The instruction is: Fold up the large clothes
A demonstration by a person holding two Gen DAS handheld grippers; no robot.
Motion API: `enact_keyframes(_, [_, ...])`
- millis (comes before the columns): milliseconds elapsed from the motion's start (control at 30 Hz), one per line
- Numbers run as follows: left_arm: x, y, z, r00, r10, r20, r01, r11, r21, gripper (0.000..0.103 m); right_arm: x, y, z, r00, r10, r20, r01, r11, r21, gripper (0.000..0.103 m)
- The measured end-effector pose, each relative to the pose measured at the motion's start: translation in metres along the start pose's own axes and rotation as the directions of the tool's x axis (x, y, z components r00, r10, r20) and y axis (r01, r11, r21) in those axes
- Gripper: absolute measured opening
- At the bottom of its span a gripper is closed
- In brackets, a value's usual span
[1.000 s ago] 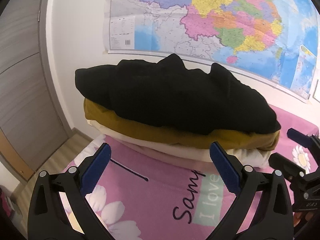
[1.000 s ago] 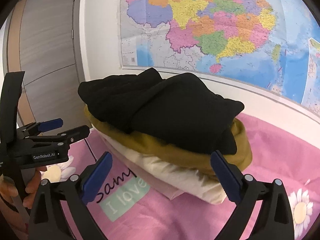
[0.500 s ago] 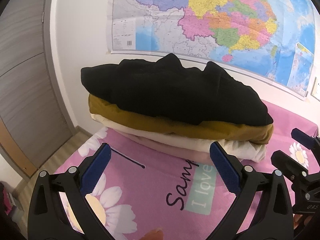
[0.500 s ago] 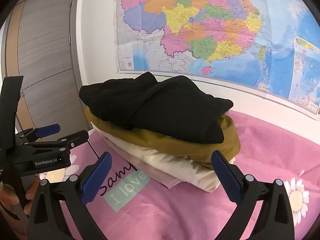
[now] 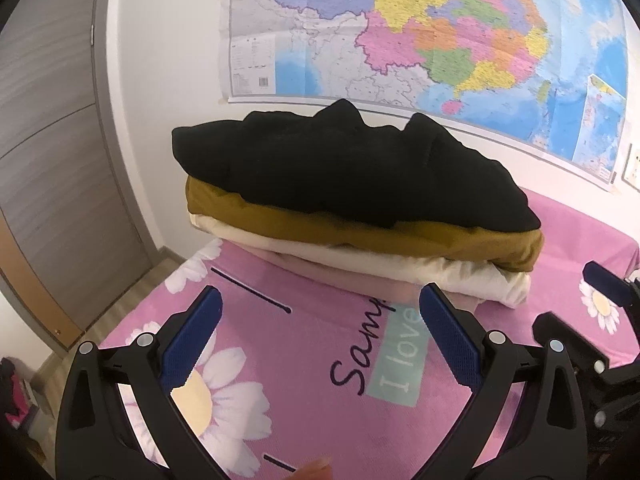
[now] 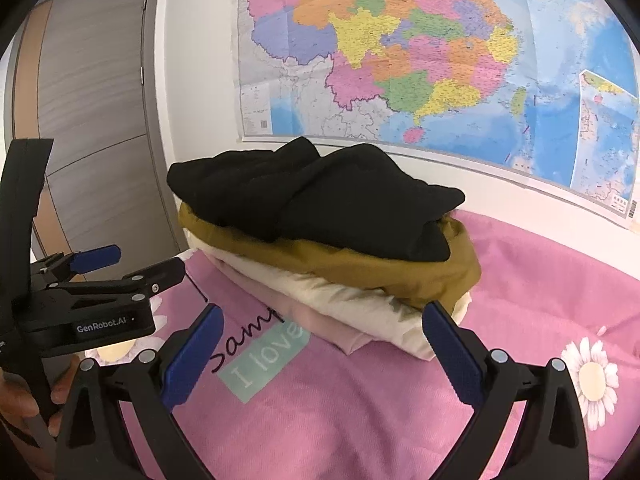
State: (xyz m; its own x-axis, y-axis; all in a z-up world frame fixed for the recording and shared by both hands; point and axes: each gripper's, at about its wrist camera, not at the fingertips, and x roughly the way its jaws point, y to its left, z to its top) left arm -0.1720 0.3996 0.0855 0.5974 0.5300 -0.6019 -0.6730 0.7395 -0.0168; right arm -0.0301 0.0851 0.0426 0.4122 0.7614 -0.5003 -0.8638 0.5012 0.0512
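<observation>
A stack of folded clothes sits on the pink bed sheet (image 5: 312, 392) against the wall. A black garment (image 5: 344, 168) (image 6: 312, 200) lies on top, over a mustard one (image 5: 360, 236) (image 6: 360, 264), a cream one (image 5: 400, 268) (image 6: 352, 300) and a pale pink one (image 6: 320, 324) at the bottom. My left gripper (image 5: 318, 304) hovers open a short way in front of the stack, holding nothing. My right gripper (image 6: 322, 318) is also open and empty, facing the stack's right corner. Each gripper shows in the other's view: the right one (image 5: 600, 304) and the left one (image 6: 132, 264).
A large coloured map (image 5: 440, 40) (image 6: 420, 60) hangs on the white wall behind the stack. A grey wooden door (image 5: 44, 168) (image 6: 88, 120) stands at the left past the bed's edge. A hand (image 6: 24, 396) grips the left tool's handle. The sheet has daisy prints and lettering.
Both grippers have drawn back from the stack, which now looks smaller and farther away. More of the pink sheet shows in front of it. Both stayed open.
</observation>
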Motion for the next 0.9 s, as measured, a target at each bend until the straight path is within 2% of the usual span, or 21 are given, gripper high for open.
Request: enact_keyframes(900, [-0.013,0.001,-0.014,1.0,0.021,-0.015,-0.021,1.0,-0.009,0.098,-0.015,0.006,-0.008,1.0,-0.014,-0.005,0.014,1.0,0.008,0.097])
